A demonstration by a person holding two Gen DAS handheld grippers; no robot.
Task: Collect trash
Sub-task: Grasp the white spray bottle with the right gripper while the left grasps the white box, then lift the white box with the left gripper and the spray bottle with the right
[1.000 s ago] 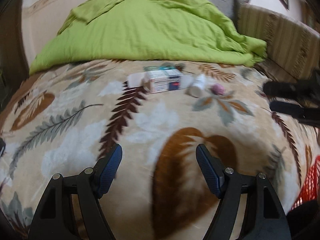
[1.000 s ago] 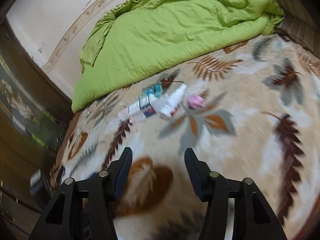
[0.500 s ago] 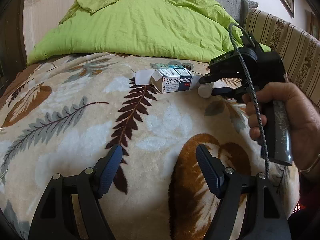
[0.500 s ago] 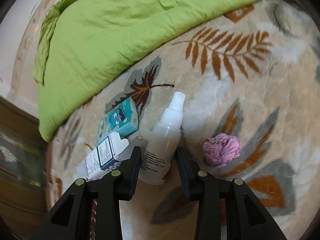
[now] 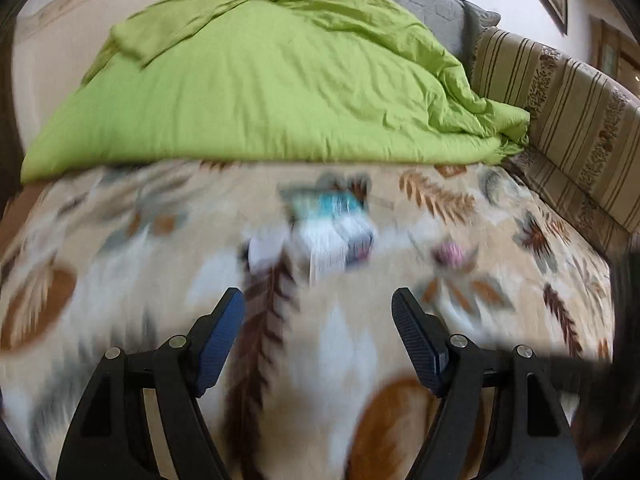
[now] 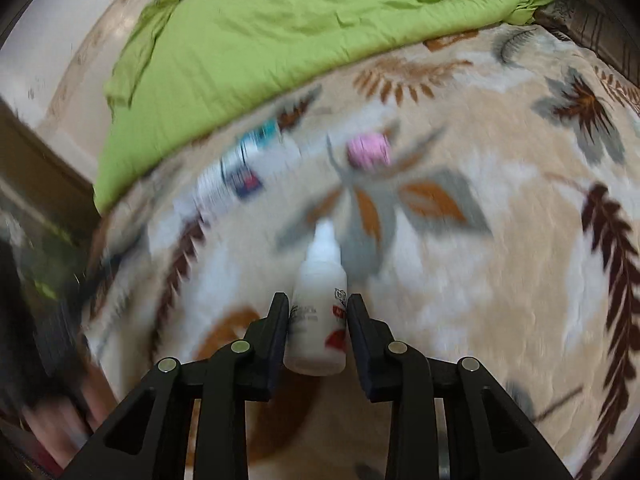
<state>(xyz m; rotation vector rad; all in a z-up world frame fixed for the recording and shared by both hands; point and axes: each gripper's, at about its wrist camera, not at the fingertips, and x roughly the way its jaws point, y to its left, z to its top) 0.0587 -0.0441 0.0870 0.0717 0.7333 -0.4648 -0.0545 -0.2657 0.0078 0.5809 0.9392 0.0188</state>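
My right gripper (image 6: 318,310) is shut on a white spray bottle (image 6: 319,300), held clear above the leaf-patterned blanket (image 6: 500,272). Beyond it on the blanket lie a white carton (image 6: 228,182), a teal packet (image 6: 262,134) and a crumpled pink paper ball (image 6: 368,151), all blurred. In the left wrist view my left gripper (image 5: 318,318) stands open over the blanket (image 5: 120,280) with nothing between its fingers. The white carton (image 5: 332,246), the teal packet (image 5: 328,204) and the pink ball (image 5: 450,252) lie just ahead of it.
A rumpled green duvet (image 5: 260,88) covers the far half of the bed. A striped sofa back (image 5: 580,120) runs along the right side. A grey pillow (image 5: 432,20) shows behind the duvet. Dark wooden furniture (image 6: 36,184) stands at the left.
My right gripper closed on the spray bottle and lifted it back off the blanket. The right gripper and hand have left the left wrist view, and the left gripper moved closer to the carton.
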